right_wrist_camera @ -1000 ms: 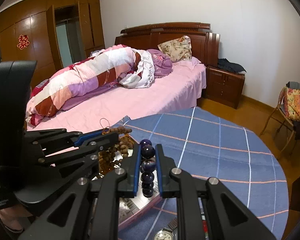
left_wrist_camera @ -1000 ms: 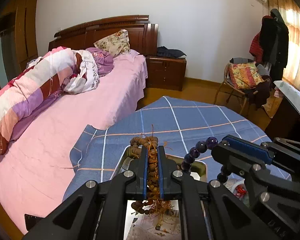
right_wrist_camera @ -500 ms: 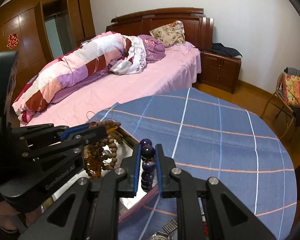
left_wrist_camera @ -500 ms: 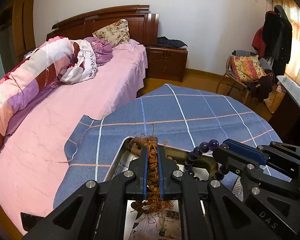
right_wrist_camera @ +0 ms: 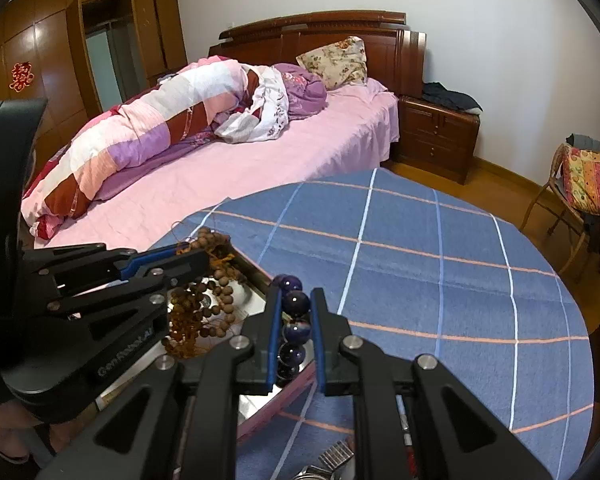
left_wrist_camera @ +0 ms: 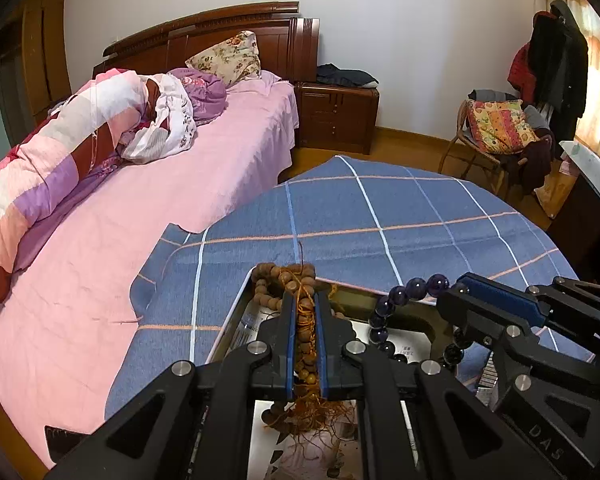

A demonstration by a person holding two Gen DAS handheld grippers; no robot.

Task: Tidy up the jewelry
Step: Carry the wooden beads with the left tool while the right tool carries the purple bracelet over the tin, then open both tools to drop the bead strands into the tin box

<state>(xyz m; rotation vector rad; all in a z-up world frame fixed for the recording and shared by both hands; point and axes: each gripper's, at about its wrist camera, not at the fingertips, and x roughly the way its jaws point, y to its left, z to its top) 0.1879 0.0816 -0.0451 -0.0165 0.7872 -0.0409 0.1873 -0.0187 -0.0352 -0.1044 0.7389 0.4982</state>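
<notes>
My left gripper (left_wrist_camera: 302, 300) is shut on a brown wooden bead string (left_wrist_camera: 296, 276) with orange tassels, held over a shiny metal tray (left_wrist_camera: 236, 316) on the blue checked tablecloth. The bead string also shows in the right wrist view (right_wrist_camera: 204, 312), where the left gripper (right_wrist_camera: 180, 256) is at the left. My right gripper (right_wrist_camera: 294, 300) is shut on a dark purple bead bracelet (right_wrist_camera: 296, 304), just above the tray's right edge (right_wrist_camera: 260, 404). In the left wrist view the right gripper (left_wrist_camera: 456, 292) holds the purple bracelet (left_wrist_camera: 404, 292) to the right of the brown beads.
The round table with the blue cloth (right_wrist_camera: 440, 280) stands beside a pink bed (left_wrist_camera: 180, 200). A wristwatch (right_wrist_camera: 324, 464) lies on the cloth at the near edge. A chair with a colourful cushion (left_wrist_camera: 496, 128) and a wooden nightstand (left_wrist_camera: 340, 116) stand beyond the table.
Both grippers have come down toward the tray, each still holding its beads. The view has tilted so more of the table shows.
</notes>
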